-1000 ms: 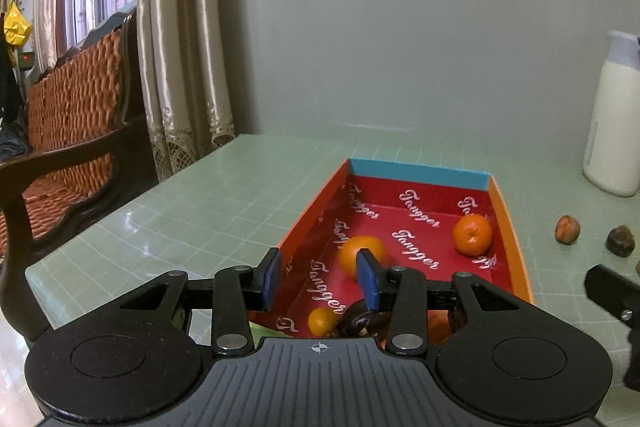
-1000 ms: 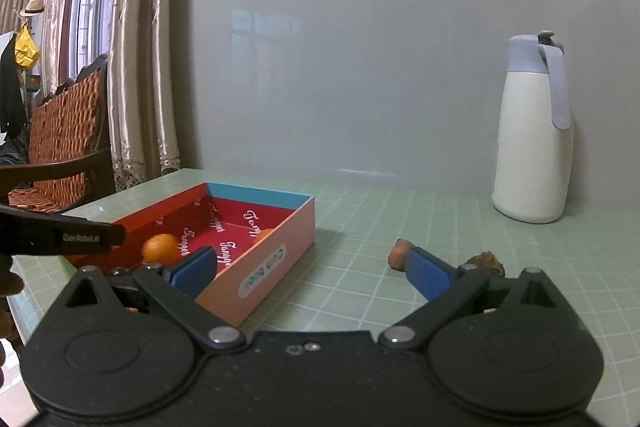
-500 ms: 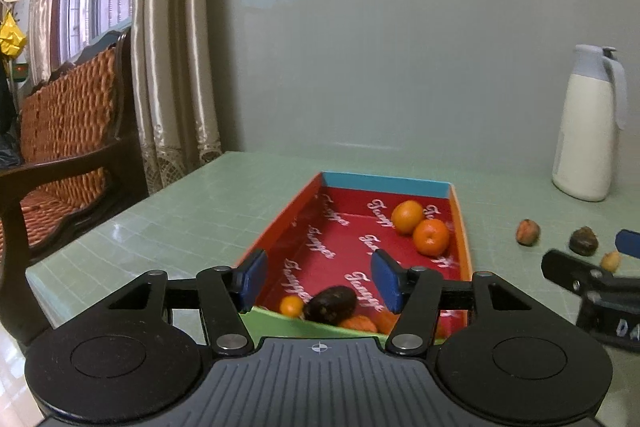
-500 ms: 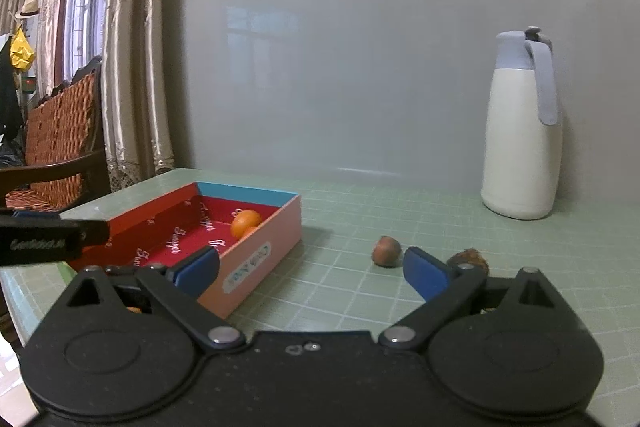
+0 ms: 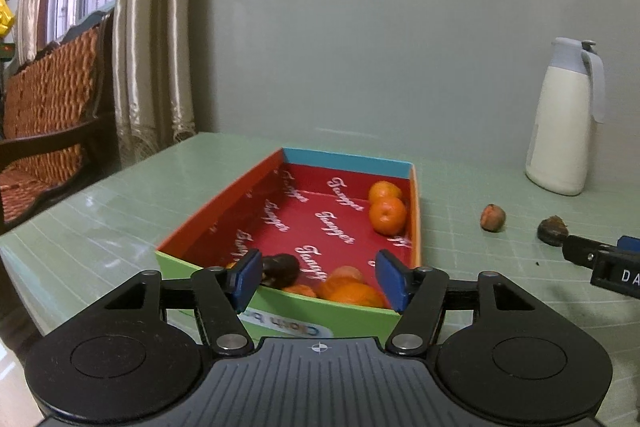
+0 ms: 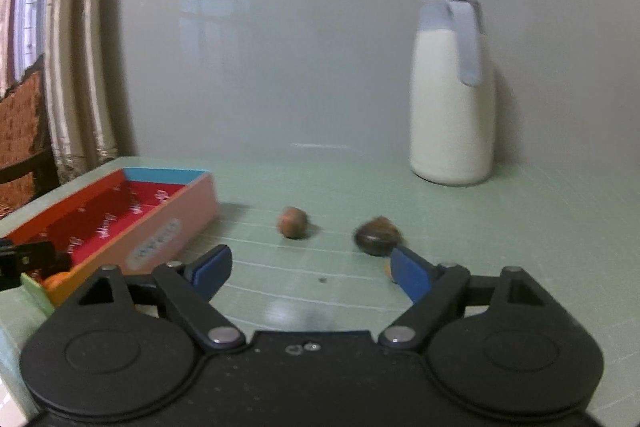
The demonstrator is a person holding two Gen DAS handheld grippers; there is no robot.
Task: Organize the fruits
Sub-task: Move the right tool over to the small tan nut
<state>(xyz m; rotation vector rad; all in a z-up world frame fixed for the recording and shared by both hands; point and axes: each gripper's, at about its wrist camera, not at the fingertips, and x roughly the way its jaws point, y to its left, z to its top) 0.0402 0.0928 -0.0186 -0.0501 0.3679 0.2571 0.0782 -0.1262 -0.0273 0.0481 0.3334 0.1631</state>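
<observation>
A cardboard box (image 5: 200,227) with a red inside lies on the green table. It holds two oranges (image 5: 386,215) in its far right corner, a dark fruit (image 5: 280,269) and more oranges (image 5: 348,287) at its near end. My left gripper (image 5: 319,279) hovers at the box's near wall, its jaws opening and gripping nothing. In the right wrist view, a brown fruit (image 6: 293,222) and a darker fruit (image 6: 376,237) lie on the table right of the box (image 6: 160,227). My right gripper (image 6: 310,269) sits just short of them, its jaws closing on nothing.
A white thermos jug (image 6: 452,107) stands at the back right against the wall. A wicker chair (image 5: 44,131) and curtains (image 5: 152,47) are off the table's left edge. A small orange piece (image 6: 387,269) peeks out behind the right pad.
My left gripper has drawn back from over the box and its jaws have widened; an orange rolled to the far right corner. My right gripper shifted right toward the loose fruits and narrowed.
</observation>
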